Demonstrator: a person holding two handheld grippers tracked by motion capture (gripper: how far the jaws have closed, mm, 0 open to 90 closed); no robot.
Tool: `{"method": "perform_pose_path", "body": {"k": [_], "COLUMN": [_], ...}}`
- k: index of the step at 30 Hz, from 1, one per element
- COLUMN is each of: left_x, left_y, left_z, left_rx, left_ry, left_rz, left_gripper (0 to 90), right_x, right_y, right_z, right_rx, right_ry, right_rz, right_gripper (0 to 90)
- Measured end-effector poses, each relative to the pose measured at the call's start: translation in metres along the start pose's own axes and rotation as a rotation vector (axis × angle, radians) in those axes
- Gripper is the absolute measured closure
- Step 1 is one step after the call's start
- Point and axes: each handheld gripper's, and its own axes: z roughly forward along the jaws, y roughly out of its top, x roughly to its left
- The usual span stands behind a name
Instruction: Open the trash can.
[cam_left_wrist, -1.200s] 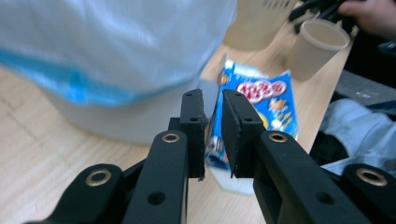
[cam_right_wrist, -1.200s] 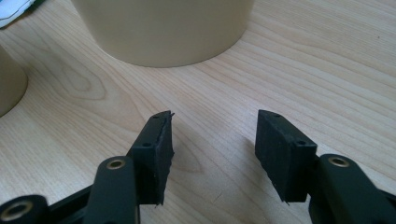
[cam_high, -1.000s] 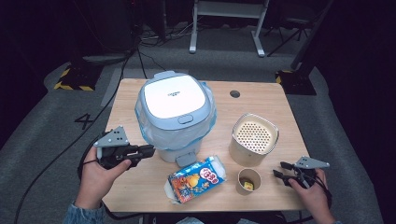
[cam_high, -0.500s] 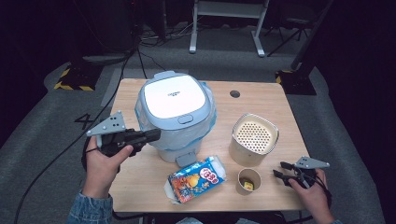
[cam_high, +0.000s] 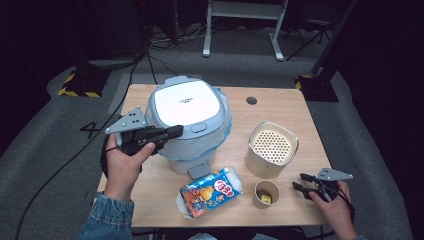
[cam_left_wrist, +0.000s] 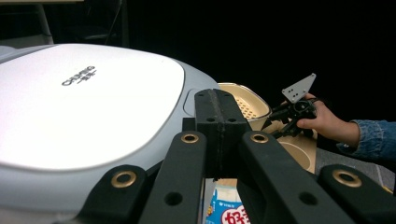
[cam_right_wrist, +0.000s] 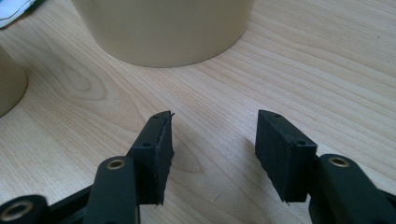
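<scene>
A white and pale-blue rice cooker (cam_high: 187, 107) with its lid down stands at the table's middle left. My left gripper (cam_high: 177, 131) is raised against the cooker's left front rim and points right. In the left gripper view the jaws (cam_left_wrist: 215, 100) have just been closing; the pads meet with nothing between them, just above the lid (cam_left_wrist: 84, 107). My right gripper (cam_high: 299, 182) rests low at the front right corner. In the right gripper view its jaws (cam_right_wrist: 214, 135) stand apart over bare wood, holding nothing.
A beige pot with a perforated insert (cam_high: 272, 147) stands right of the cooker, with a small paper cup (cam_high: 266, 192) in front of it. A colourful snack packet (cam_high: 210, 191) lies at the front centre. The wooden table (cam_high: 280, 110) has a round hole at the back.
The left hand has lifted and moved right, from beside the cooker's base up to its lid rim. The right hand has kept still.
</scene>
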Motion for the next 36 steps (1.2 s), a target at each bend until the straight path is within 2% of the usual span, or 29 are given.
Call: {"method": "perform_pose_path", "body": {"k": [4,7,13,17,23,30,36], "left_x": [0.0,-0.002,-0.005,-0.006,-0.007,-0.011,-0.011], "left_y": [0.005,0.008,0.016,0.019,0.022,0.027,0.027], "left_z": [0.012,0.022,0.038,0.044,0.047,0.048,0.048], "left_rx": [0.025,0.057,0.084,0.136,0.154,0.205,0.215], "left_ry": [0.012,0.038,0.04,0.079,0.07,0.094,0.098], "left_rz": [0.008,0.034,0.057,0.085,0.089,0.112,0.113], "left_gripper": [89.9,89.8,89.8,89.8,89.9,90.0,90.0], "right_x": [0.0,0.0,0.0,0.0,0.0,0.0,0.0], "right_y": [0.0,0.0,0.0,0.0,0.0,0.0,0.0], "right_z": [0.0,0.0,0.0,0.0,0.0,0.0,0.0], "right_rx": [0.0,0.0,0.0,0.0,0.0,0.0,0.0], "right_ry": [0.0,0.0,0.0,0.0,0.0,0.0,0.0], "right_rz": [0.0,0.0,0.0,0.0,0.0,0.0,0.0], "right_gripper": [46.8,46.7,46.8,46.8,46.7,46.7,46.7]}}
